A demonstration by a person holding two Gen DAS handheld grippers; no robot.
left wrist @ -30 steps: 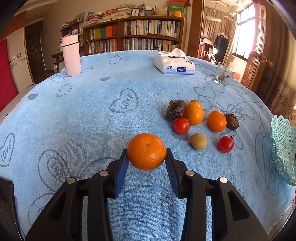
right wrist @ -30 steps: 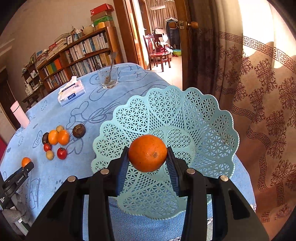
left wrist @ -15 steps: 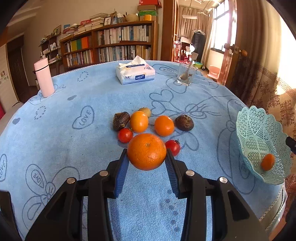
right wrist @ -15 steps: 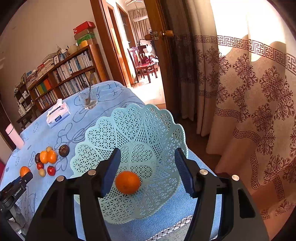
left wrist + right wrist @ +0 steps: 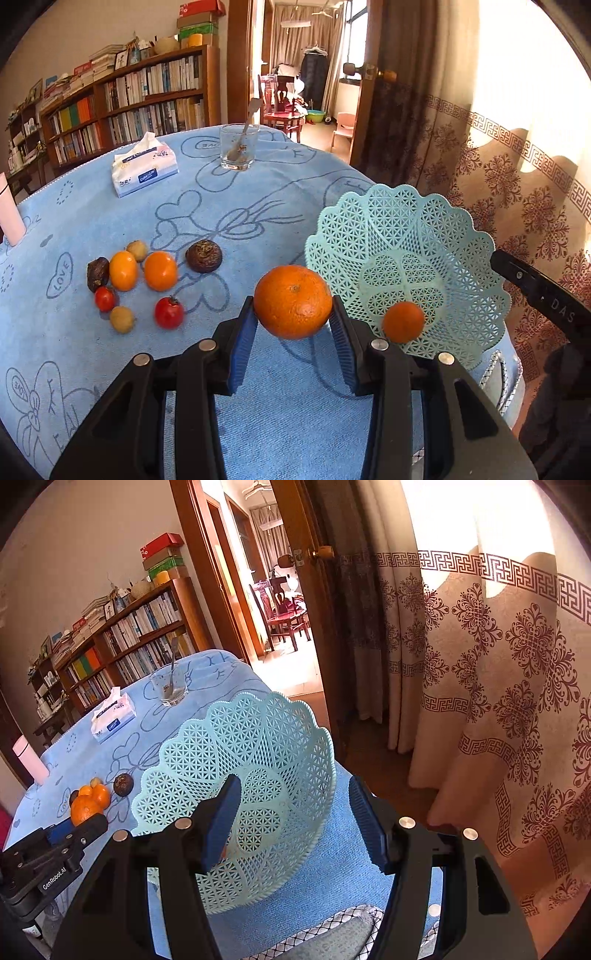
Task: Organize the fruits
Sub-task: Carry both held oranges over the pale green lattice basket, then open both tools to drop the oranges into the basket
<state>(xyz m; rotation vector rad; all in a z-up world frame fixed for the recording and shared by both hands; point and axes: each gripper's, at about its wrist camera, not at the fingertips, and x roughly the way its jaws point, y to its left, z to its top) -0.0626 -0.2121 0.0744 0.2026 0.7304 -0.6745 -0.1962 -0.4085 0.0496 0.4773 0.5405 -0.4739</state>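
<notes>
We clamp a big orange [image 5: 293, 302] in our left gripper [image 5: 293, 343], just beside the basket [image 5: 373, 206]; our right gripper [image 5: 293, 821], jaws just spread and empty, frees a smaller orange [image 5: 403, 321] inside.

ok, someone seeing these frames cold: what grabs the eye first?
Probably the big orange clamped in the left gripper, front and centre above the blue tablecloth. Next, the pale green lattice basket at the table's right edge with a smaller orange inside, the right gripper over it with jaws apart and nothing in them. Left of the big orange sits a cluster of loose fruit.
</notes>
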